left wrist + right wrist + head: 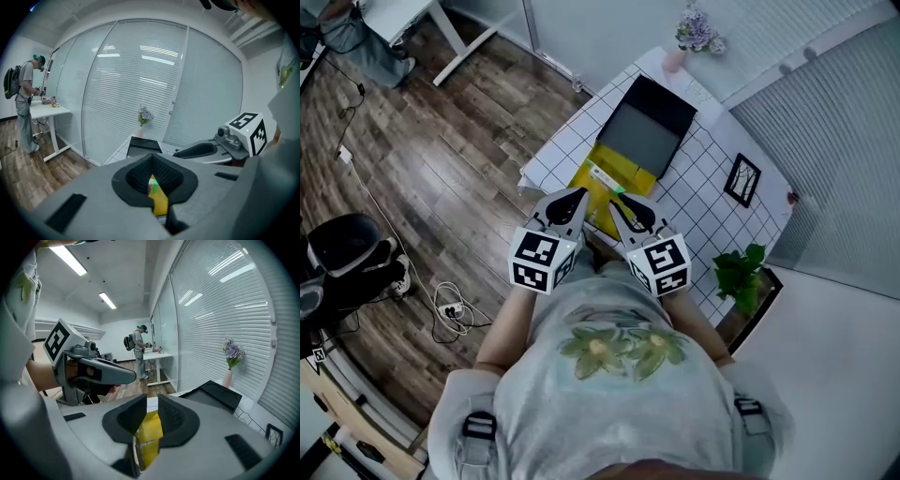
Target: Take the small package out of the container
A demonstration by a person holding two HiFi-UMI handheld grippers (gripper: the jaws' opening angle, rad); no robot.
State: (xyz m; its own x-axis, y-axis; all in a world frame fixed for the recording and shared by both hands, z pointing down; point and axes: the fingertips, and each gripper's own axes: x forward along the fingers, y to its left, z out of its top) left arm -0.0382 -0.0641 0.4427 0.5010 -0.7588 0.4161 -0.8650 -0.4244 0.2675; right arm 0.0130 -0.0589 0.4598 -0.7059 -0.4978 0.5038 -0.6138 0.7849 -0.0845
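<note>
Lying beside the black container point(671, 103) is a yellow package point(623, 176).

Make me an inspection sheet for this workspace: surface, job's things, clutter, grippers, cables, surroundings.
Surface: table under a white grid cloth.
Job's things: black container, open; yellow package flat beside its near edge.
Clutter: flower vase, picture frame.
Grippers: left gripper shut, right gripper slightly open, both empty above the package's near end.
Cables: cable coiled on the wood floor.
Surroundings: black chair, plant, window blinds.
</note>
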